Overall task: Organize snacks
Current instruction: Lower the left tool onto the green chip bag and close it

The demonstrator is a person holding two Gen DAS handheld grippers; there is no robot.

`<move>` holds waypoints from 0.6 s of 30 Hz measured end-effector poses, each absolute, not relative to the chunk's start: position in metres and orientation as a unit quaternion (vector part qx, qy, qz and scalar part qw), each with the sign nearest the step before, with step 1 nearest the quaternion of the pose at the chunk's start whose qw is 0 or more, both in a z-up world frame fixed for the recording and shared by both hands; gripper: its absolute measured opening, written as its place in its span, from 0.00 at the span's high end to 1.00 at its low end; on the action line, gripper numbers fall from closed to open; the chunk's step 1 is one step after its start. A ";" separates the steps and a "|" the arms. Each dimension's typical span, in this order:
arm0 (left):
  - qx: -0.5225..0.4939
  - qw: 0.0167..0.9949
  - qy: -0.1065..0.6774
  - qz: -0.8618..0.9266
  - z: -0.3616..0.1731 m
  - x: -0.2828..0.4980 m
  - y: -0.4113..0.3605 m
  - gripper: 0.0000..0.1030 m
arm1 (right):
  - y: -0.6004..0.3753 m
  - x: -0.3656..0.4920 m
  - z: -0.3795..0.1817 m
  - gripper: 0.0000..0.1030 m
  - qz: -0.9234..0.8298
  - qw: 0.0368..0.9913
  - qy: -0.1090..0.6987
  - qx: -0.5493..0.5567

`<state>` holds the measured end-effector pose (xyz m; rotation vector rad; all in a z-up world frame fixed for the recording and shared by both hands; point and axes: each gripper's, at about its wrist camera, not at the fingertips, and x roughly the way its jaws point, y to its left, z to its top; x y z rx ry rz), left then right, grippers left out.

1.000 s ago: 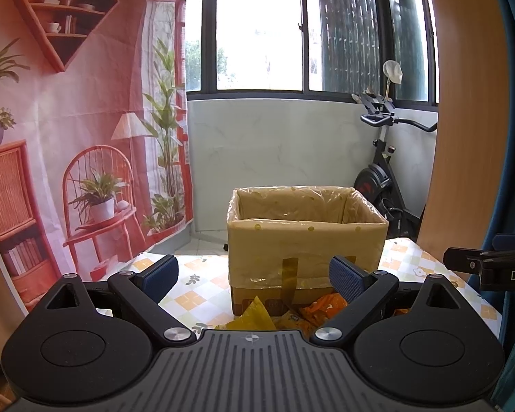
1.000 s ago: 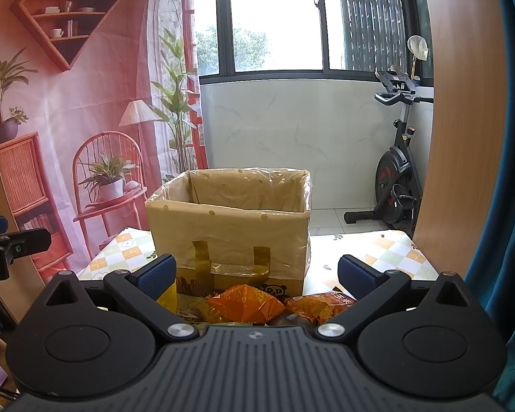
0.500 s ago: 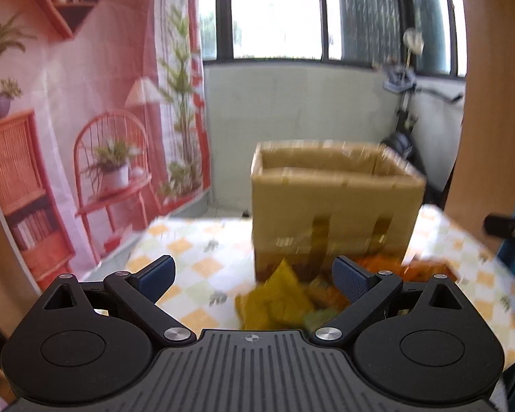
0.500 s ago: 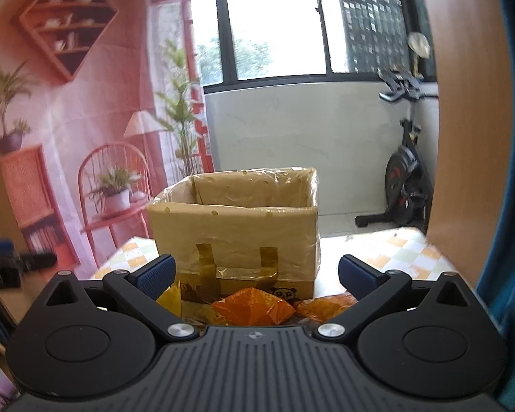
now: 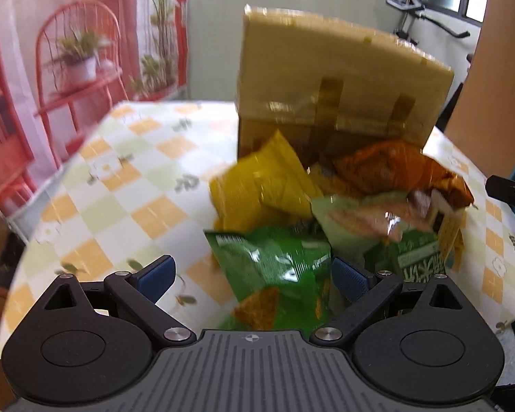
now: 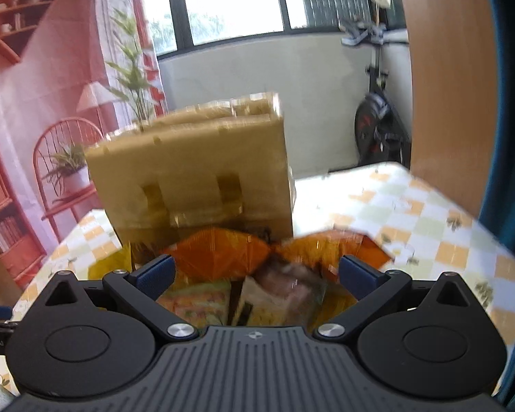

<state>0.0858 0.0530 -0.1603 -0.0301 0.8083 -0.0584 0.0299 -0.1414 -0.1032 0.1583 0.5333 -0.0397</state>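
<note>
A pile of snack bags lies on the checkered table in front of a taped cardboard box (image 5: 340, 79). In the left wrist view I see a green bag (image 5: 278, 267) nearest, a yellow bag (image 5: 261, 185), an orange bag (image 5: 395, 168) and a pale green bag (image 5: 370, 219). My left gripper (image 5: 252, 274) is open, its jaws on either side of the green bag, not touching. In the right wrist view my right gripper (image 6: 255, 274) is open above orange bags (image 6: 219, 254) and a pale bag (image 6: 285, 292), with the box (image 6: 195, 168) behind.
The checkered tablecloth (image 5: 120, 189) spreads left of the pile. A printed red backdrop (image 6: 34, 103) hangs at the left. An exercise bike (image 6: 374, 116) stands behind the table. A wooden panel (image 6: 446, 68) is at the right. The other gripper's tip (image 5: 511, 192) shows at the right edge.
Both grippers have tilted down and moved closer to the snack pile. The left one now has the green bag between its open jaws. Both views are motion-blurred.
</note>
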 end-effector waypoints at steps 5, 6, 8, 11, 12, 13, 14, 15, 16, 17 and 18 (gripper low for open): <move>0.016 0.913 0.407 -0.038 -0.177 0.089 0.039 0.04 | -0.144 0.034 -0.119 0.00 -0.011 0.955 0.286 0.085; 0.021 0.911 0.411 -0.040 -0.178 0.090 0.037 0.04 | -0.143 0.036 -0.121 0.00 -0.012 0.954 0.289 0.084; 0.023 0.908 0.417 -0.038 -0.184 0.091 0.036 0.05 | -0.143 0.038 -0.126 0.00 -0.014 0.952 0.295 0.078; 0.005 0.903 0.428 -0.034 -0.191 0.095 0.042 0.09 | -0.142 0.042 -0.133 0.00 -0.012 0.950 0.304 0.068; -0.006 0.902 0.430 -0.037 -0.193 0.096 0.045 0.09 | -0.142 0.043 -0.134 0.00 -0.009 0.950 0.306 0.069; -0.016 0.901 0.432 -0.043 -0.196 0.099 0.048 0.09 | -0.143 0.044 -0.136 0.00 -0.004 0.949 0.307 0.072; -0.027 0.899 0.434 -0.048 -0.198 0.099 0.050 0.09 | -0.144 0.045 -0.137 0.00 0.000 0.948 0.309 0.076; -0.036 0.898 0.435 -0.052 -0.201 0.099 0.052 0.09 | -0.145 0.047 -0.139 0.00 0.003 0.946 0.315 0.079; -0.048 0.898 0.435 -0.057 -0.203 0.099 0.055 0.09 | -0.146 0.049 -0.142 0.01 0.005 0.943 0.322 0.081; -0.057 0.896 0.436 -0.060 -0.207 0.100 0.057 0.09 | -0.146 0.051 -0.144 0.03 0.006 0.941 0.328 0.084; -0.065 0.894 0.438 -0.062 -0.209 0.101 0.058 0.10 | -0.146 0.052 -0.146 0.03 0.006 0.939 0.331 0.086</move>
